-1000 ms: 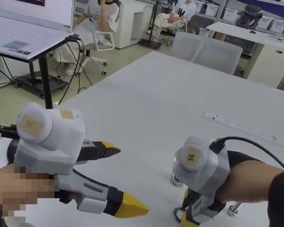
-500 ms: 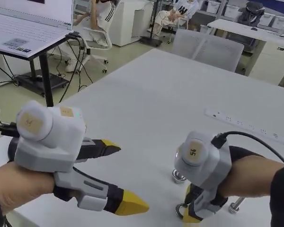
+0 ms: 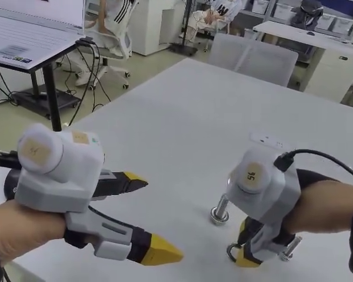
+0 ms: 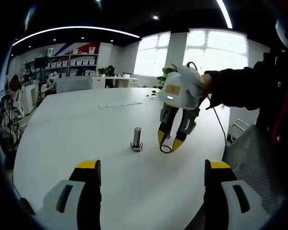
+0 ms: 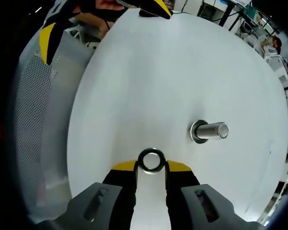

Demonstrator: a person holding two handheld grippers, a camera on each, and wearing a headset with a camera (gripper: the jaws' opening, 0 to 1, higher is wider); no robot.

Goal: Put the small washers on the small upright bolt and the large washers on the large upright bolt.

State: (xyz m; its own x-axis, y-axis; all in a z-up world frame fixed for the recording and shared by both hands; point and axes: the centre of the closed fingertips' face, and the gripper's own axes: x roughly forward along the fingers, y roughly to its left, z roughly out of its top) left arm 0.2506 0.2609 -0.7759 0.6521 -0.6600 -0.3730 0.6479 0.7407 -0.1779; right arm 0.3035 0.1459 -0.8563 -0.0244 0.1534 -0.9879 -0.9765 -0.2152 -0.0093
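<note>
My right gripper (image 5: pixel 151 167) has its jaws pressed onto a washer (image 5: pixel 151 159), pinched at the very tips with the ring's hole facing the camera. It hangs low over the table (image 3: pixel 182 117); I cannot tell whether the washer touches it. The bolt (image 5: pixel 209 131) stands upright just beside the tips, apart from the washer. A second bolt (image 3: pixel 290 248) shows close behind that gripper, partly hidden. My left gripper (image 3: pixel 150 217) is spread wide and holds nothing, off to the left near the table's front edge.

The table is white, smooth and bare around the bolt. A power strip (image 3: pixel 269 141) lies flat farther out. Past the far edge stands a grey chair (image 3: pixel 253 59), and beyond the left edge a laptop (image 3: pixel 29 35) sits on a black stand. In the right gripper view the rounded edge runs close by, with a mesh chair (image 5: pixel 48 120) just outside it. Between the grippers and ahead of the bolt the top lies open.
</note>
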